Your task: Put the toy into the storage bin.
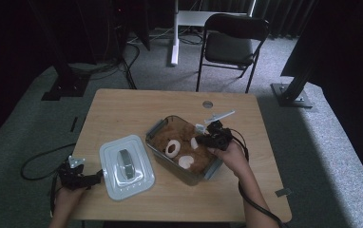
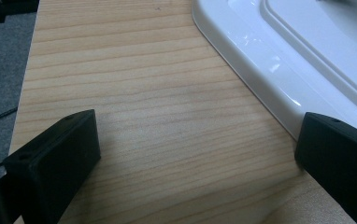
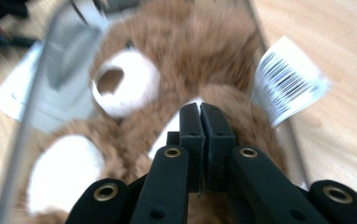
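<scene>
A brown teddy bear (image 1: 184,147) with a white muzzle and white paws lies in a clear container (image 1: 155,129) at the middle of the wooden table. My right gripper (image 1: 203,140) hangs over the bear's right side. In the right gripper view its jaws (image 3: 200,116) are shut together just above the bear's fur (image 3: 186,42), with nothing between them. A barcode tag (image 3: 289,81) sticks out beside the bear. The white lid (image 1: 125,166) lies flat to the left of the container. My left gripper (image 1: 96,178) rests at the lid's near left corner, open (image 2: 197,135), with bare table between its jaws.
The lid's rim (image 2: 279,56) runs close by the left gripper's right jaw. The table's left edge (image 2: 27,93) is near, with grey carpet beyond. A black folding chair (image 1: 234,40) stands behind the table. A round grommet (image 1: 207,104) sits near the far edge.
</scene>
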A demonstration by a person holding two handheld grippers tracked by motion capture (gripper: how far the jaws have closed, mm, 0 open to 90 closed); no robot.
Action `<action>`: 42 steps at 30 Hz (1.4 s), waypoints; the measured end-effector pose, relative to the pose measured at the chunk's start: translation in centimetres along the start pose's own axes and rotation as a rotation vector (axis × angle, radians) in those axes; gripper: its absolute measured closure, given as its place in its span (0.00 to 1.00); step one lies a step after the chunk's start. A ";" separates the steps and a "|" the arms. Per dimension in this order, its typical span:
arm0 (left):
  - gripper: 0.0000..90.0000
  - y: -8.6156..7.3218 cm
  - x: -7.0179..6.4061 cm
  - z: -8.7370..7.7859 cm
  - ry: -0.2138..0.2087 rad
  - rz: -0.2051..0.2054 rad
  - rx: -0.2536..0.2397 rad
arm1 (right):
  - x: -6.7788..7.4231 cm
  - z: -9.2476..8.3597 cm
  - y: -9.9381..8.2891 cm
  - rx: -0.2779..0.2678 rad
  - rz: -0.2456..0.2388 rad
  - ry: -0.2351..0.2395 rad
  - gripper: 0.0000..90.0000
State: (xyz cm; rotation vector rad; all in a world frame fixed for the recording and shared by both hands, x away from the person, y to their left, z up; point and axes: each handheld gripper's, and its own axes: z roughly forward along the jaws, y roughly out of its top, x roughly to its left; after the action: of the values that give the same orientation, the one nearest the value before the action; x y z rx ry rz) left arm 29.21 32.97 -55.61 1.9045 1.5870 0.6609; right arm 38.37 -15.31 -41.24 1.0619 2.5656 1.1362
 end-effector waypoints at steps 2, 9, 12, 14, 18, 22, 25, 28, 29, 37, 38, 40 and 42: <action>0.01 0.0 0.0 0.0 0.000 0.000 0.000 | 0.0 -0.6 0.5 -0.028 -0.002 -0.007 0.97; 0.01 0.0 0.0 0.0 0.000 0.000 0.000 | 0.3 -0.1 3.3 -0.049 -0.022 -0.002 0.96; 0.01 0.0 0.0 0.0 0.000 -0.001 0.000 | 0.0 0.6 4.1 -0.047 -0.005 -0.002 0.96; 0.01 0.0 0.0 0.0 0.000 -0.001 0.000 | -0.3 1.7 4.5 -0.024 0.002 -0.013 0.96; 0.01 0.0 0.0 0.0 0.000 -0.001 -0.001 | -0.7 3.3 4.7 0.034 0.002 -0.023 0.96; 0.01 0.0 0.0 0.0 0.000 -0.001 0.000 | -0.7 4.4 4.7 0.078 -0.011 -0.025 0.96; 0.01 0.0 0.0 0.0 0.000 -0.001 0.000 | -0.5 5.4 4.7 0.115 -0.025 -0.031 0.96; 0.01 0.0 0.0 0.0 0.000 -0.001 0.000 | -0.5 5.7 5.0 0.126 -0.029 -0.035 0.96; 0.01 0.0 0.0 0.0 0.000 -0.001 0.000 | -0.5 5.7 5.3 0.133 -0.037 -0.043 0.96; 0.01 0.0 0.0 0.0 0.000 -0.001 -0.001 | -0.2 6.8 7.0 0.158 -0.051 -0.060 0.96; 0.01 0.0 0.0 0.0 0.000 -0.001 0.000 | -0.1 7.1 7.0 0.163 -0.050 -0.061 0.96; 0.01 0.0 0.0 0.0 0.000 -0.001 -0.001 | -0.1 7.6 7.1 0.172 -0.050 -0.065 0.97; 0.01 0.0 0.0 0.0 0.000 -0.001 0.000 | 0.0 8.1 7.1 0.188 -0.046 -0.074 0.98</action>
State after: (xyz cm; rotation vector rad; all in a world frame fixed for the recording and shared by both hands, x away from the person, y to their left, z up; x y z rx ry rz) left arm 29.21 32.97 -55.62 1.9033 1.5873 0.6606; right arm 45.40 -7.18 -41.98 1.0550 2.6644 0.8424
